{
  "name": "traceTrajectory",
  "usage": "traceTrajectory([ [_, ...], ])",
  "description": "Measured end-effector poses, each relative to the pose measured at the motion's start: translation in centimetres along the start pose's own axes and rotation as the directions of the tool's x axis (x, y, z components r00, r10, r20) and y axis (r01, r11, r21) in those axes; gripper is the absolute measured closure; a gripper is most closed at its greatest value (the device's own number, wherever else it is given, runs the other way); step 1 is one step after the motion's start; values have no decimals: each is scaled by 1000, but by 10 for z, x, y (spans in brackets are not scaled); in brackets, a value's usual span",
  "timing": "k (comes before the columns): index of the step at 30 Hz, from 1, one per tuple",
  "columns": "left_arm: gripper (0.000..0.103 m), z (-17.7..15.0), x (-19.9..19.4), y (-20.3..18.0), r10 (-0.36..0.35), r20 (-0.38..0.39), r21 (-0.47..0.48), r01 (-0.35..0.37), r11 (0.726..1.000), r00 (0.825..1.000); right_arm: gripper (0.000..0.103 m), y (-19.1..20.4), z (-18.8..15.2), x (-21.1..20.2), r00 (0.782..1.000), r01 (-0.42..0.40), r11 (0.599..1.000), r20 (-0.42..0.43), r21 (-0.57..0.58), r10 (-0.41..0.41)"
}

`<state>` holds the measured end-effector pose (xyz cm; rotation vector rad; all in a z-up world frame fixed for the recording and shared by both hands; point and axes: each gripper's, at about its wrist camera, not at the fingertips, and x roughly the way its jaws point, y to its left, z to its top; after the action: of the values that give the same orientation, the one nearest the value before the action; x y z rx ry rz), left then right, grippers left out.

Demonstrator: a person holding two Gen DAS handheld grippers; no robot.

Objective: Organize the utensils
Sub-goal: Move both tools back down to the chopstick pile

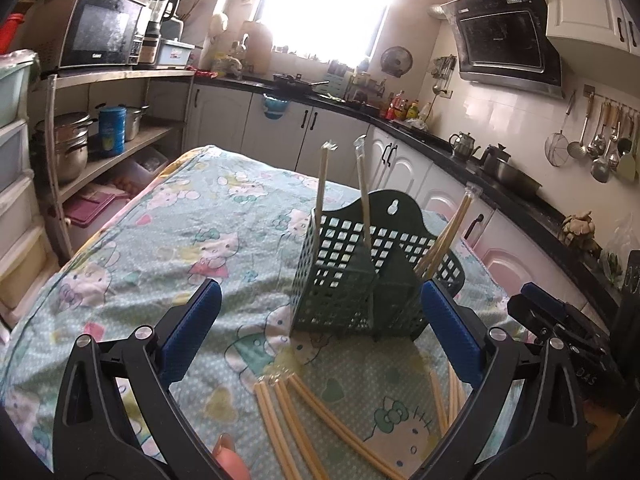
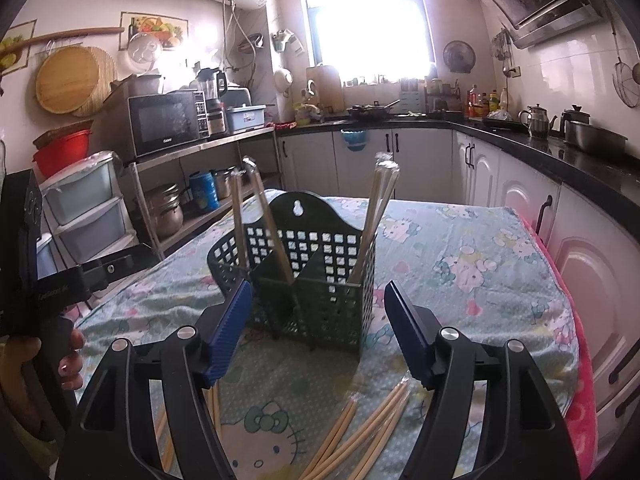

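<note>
Left hand-held gripper [image 1: 320,332]: jaws wide, empty.
Loose chopsticks [image 1: 296,420]: on the tabletop [image 1: 160,248], just below the left jaws, long axes running near to far.
Green holder [image 1: 360,276]: beyond, several pairs standing in it.
Right hand-held gripper [image 2: 318,320]: parted, empty; more chopsticks [image 2: 360,432] beneath.

Each hand-held gripper [image 1: 320,320] has black triangular arms, silver screws and ribbed blue pads [image 2: 230,328].
</note>
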<state>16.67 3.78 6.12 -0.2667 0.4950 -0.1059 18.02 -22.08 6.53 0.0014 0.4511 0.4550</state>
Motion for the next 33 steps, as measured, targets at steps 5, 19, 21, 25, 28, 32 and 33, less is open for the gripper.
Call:
traceTrajectory([
  [5, 12, -7, -7, 6, 18, -9, -8, -18, 1000, 1000, 36, 6, -7, -2, 1000, -11, 1000, -20, -7, 11],
  [19, 12, -35, -12, 22, 69, -77, -11, -70, 997, 995, 36, 7, -30, -11, 997, -15, 1000, -78, -18, 14],
  [21, 12, -41, -12, 22, 71, -88, -3, -71, 997, 994, 36, 6, -35, -12, 996, -15, 1000, -84, -16, 13],
  [25, 12, -55, -9, 22, 72, -120, 8, -72, 997, 990, 36, 1, -44, -13, 994, -14, 1000, -104, -9, 13],
  [28, 12, -64, -7, 23, 73, -142, 12, -72, 997, 987, 36, -1, -52, -12, 991, -14, 1000, -132, -6, 13],
  [32, 12, -73, -2, 25, 81, -176, 11, -80, 997, 981, 36, -5, -60, -11, 988, -13, 1000, -154, -5, 12],
  [33, 12, -76, 0, 25, 85, -191, 16, -83, 996, 978, 36, -7, -62, -11, 987, -15, 1000, -160, -1, 15],
])
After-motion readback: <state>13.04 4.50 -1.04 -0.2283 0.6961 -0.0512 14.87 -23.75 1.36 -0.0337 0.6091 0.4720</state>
